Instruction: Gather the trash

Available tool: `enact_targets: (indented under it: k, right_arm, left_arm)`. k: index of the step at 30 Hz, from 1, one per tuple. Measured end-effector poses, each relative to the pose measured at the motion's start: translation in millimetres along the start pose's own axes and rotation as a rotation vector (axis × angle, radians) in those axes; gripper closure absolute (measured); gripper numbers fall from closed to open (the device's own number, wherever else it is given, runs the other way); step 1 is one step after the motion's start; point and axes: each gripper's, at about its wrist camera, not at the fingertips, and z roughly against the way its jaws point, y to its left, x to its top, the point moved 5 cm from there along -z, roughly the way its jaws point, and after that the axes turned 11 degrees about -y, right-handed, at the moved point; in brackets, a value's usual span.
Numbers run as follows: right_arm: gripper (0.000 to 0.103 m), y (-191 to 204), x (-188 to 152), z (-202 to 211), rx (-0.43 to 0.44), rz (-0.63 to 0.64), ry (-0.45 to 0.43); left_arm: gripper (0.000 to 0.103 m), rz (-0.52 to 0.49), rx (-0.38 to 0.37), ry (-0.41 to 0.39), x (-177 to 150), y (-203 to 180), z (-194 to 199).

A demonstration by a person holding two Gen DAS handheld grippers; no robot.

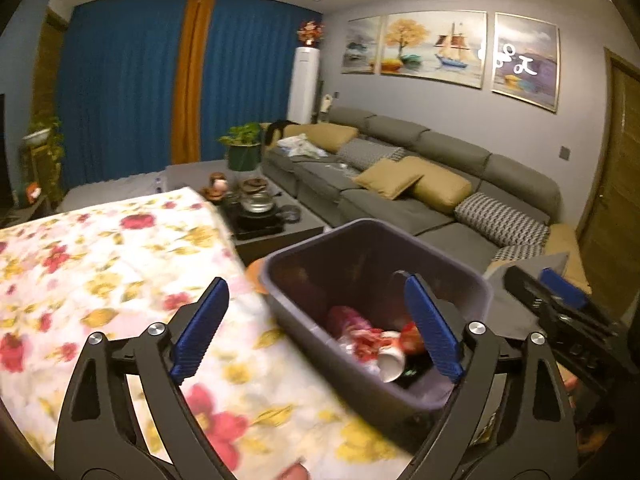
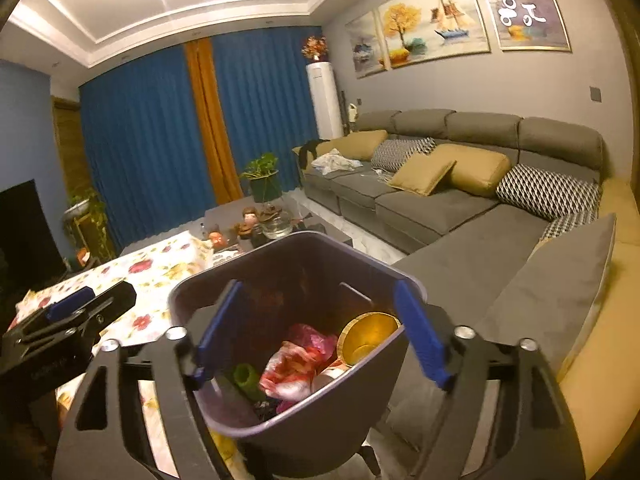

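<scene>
A dark purple-grey trash bin (image 1: 448,272) stands beside the floral-cloth table (image 1: 100,264); it also shows in the right wrist view (image 2: 288,256). Inside lie red-and-white crumpled wrappers (image 2: 296,360), a white paper cup (image 1: 392,360), a gold-lined bowl (image 2: 368,332) and a green object (image 2: 246,376). My left gripper (image 1: 316,332) is open and empty, straddling the table edge and the bin's near left rim. My right gripper (image 2: 320,332) is open and empty above the bin's mouth. Each gripper shows in the other's view, the right one (image 1: 560,300) and the left one (image 2: 76,308).
A grey L-shaped sofa (image 2: 460,216) with yellow and patterned cushions runs along the right. A dark coffee table (image 1: 264,216) with a tea set and a potted plant (image 1: 242,148) stands behind the bin. Blue curtains (image 1: 128,92) cover the far wall.
</scene>
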Motion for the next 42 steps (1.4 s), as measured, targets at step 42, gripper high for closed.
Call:
enact_targets:
  k: [42]
  right_arm:
    - [0.006, 107, -29, 184, 0.094, 0.158, -0.050]
  left_arm:
    - [0.006, -0.010, 0.296, -0.083, -37, 57, 253]
